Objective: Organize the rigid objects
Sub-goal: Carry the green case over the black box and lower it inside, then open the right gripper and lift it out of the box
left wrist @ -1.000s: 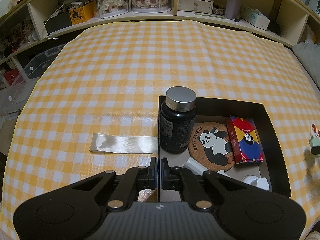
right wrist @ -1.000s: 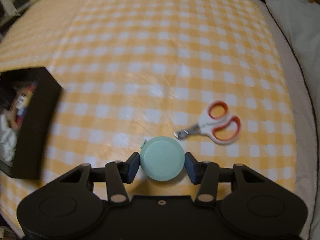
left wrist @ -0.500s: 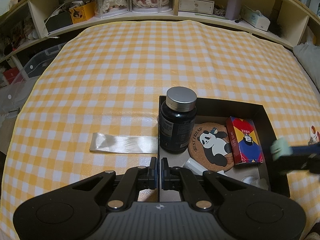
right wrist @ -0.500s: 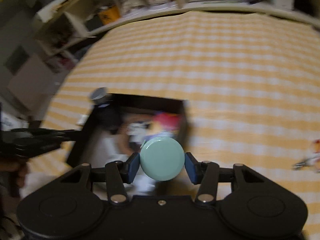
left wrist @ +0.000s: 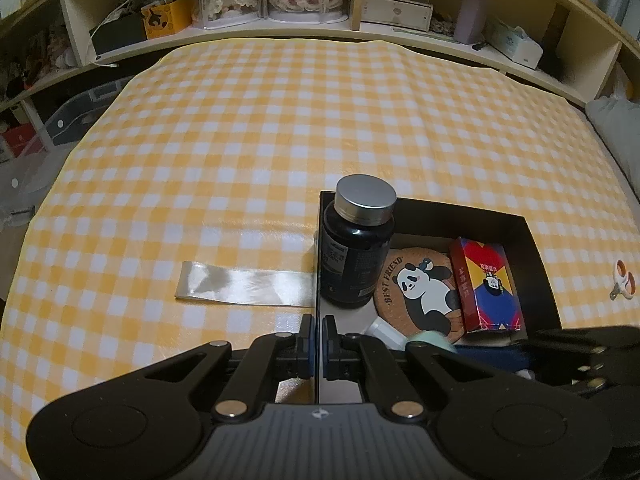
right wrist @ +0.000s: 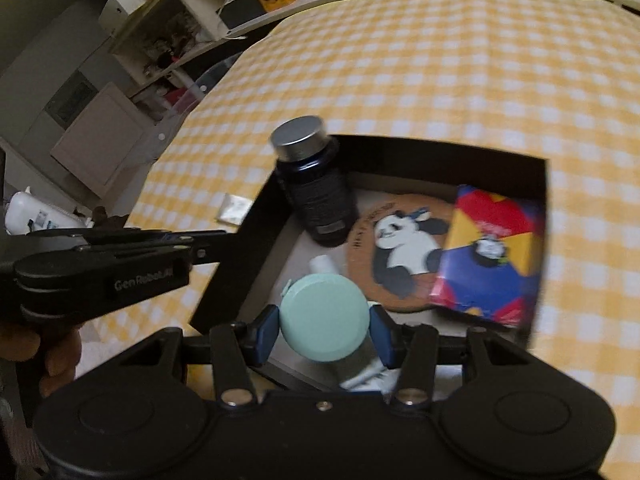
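— While the black box is viewed from both wrists, what is gripped by the right claw?
— A round mint-green case is clamped between its blue pads, held above the near end of the box.
— And the left claw?
— It is pressed fully together on the left wall of the box; "GenRobot.AI" can be read on its side in the right wrist view.
— What is contained in the box?
— A dark bottle with a silver cap is stood upright in the far left corner. Beside it a cork coaster printed "BEST FRIEND" with a panda is laid flat, and a red and blue card box is tilted at the right wall.
— Outside it?
— Small scissors are left on the yellow checked cloth, well to the right.
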Demonstrator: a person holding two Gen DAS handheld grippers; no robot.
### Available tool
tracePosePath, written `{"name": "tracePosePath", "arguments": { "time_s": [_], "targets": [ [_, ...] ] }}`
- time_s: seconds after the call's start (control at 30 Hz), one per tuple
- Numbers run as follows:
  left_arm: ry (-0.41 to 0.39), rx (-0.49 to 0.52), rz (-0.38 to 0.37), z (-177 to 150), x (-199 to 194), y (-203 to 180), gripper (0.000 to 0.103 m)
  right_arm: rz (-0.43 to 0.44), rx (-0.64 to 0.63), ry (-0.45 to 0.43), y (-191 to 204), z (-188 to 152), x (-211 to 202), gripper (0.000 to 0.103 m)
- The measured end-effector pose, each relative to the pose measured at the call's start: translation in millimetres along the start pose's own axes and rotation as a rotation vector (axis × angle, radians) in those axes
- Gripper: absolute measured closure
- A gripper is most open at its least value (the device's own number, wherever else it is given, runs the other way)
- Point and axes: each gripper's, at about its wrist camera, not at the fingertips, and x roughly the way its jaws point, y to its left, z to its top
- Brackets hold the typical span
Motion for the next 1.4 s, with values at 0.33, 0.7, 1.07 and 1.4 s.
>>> {"name": "tracePosePath", "arguments": {
  "time_s": [0.33,0.7,1.07,1.4],
  "targets": [
    [0.003,-0.008,-0.002,0,1,0,0.100,0.069,0.019,0.007,5,-2,19,0.047],
    [0.003,-0.008,-0.002,1,2,0,0.100,0.042,0.022,0.006,1,0,6,0.054],
    [0.003,-0.008,-0.002,1,2,0,0.100,0.000,-0.012,0.007,5,0,-4,0.054],
    [0.003,-0.008,-0.003,1,2,0,0.100,-0.057,-0.031,0.008,10,-3,-15,0.047]
  ]
}}
